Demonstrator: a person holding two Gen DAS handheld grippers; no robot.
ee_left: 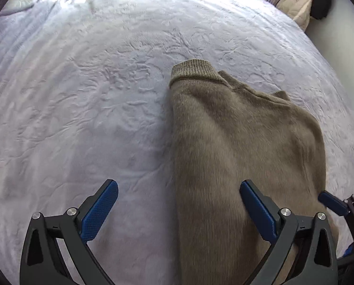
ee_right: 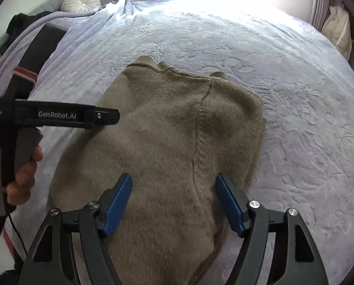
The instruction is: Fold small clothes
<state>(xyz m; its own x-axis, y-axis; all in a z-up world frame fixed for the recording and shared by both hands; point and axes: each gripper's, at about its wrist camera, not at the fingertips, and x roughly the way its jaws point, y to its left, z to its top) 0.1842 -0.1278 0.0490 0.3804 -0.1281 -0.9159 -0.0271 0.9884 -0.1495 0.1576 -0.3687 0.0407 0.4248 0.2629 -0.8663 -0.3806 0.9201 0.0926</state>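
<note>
olive knit, fuzzy and thick: the sweater [ee_right: 177, 142] lies on the pale embossed bedspread [ee_right: 295, 95], already doubled lengthwise by the look of it, ribbed cuff [ee_left: 193, 68] at the far end and a seam [ee_right: 198, 130] running down its top layer. my left gripper [ee_left: 179, 204] hangs over the near left edge with its jaws wide, one finger over bare bedspread, the other over wool, nothing pinched. my right gripper [ee_right: 174, 201] sits above the near middle of the garment, jaws also wide and empty, straddling the seam.

i judge the next fold is end to end, so i want both grips at the near hem, one at each corner. i would shift the right one outward toward the sweater's right edge, dip both until the lower pads slide under all layers, close firmly, then lift together and level so the thick knit doesn't slump or skew.
</note>
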